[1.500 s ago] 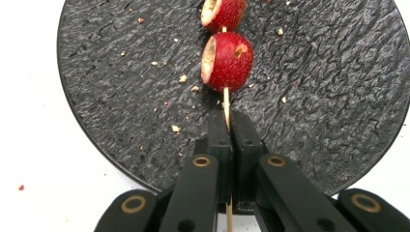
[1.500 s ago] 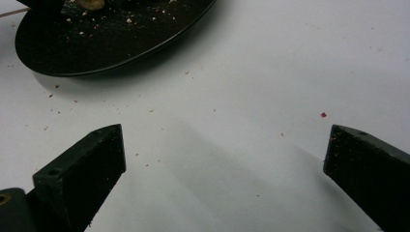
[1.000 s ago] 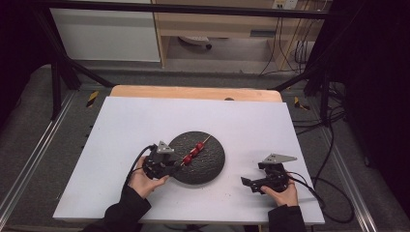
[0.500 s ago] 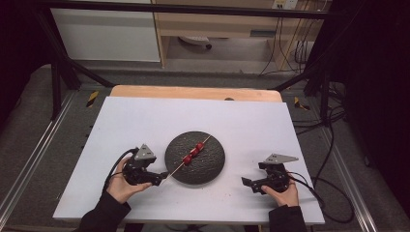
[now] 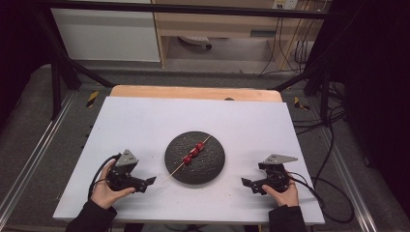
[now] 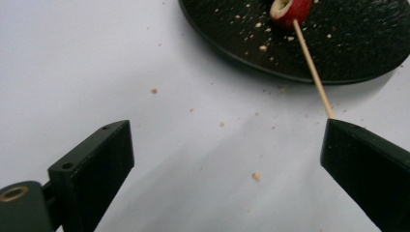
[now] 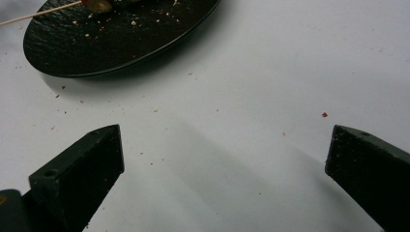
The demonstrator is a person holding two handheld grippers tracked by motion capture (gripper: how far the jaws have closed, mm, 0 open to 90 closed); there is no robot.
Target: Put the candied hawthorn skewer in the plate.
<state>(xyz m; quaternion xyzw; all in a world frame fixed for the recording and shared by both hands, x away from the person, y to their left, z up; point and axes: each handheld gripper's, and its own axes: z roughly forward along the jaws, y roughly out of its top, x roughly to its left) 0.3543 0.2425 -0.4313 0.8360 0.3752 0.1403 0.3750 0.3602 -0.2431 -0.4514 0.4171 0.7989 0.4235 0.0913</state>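
Two grippers sat on the bench: the left gripper point(image 5: 151, 181) had pulled back off the plate point(image 5: 195, 157), its jaws just opening wide with nothing between them, leaving the skewer point(image 5: 188, 158) lying across it, tip perhaps overhanging. Right gripper point(image 5: 245, 183) stayed put, jaws apart.

Black tongs point(image 5: 151, 181) with grey three-cornered plates, dark sleeves point(image 5: 89, 218).

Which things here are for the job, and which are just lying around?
For the job:
- skewer with red pieces
- black plate under it
- left hand-held gripper, open
- right hand-held gripper, open

Just lying about:
- crumbs on the white table
- cables on the floor
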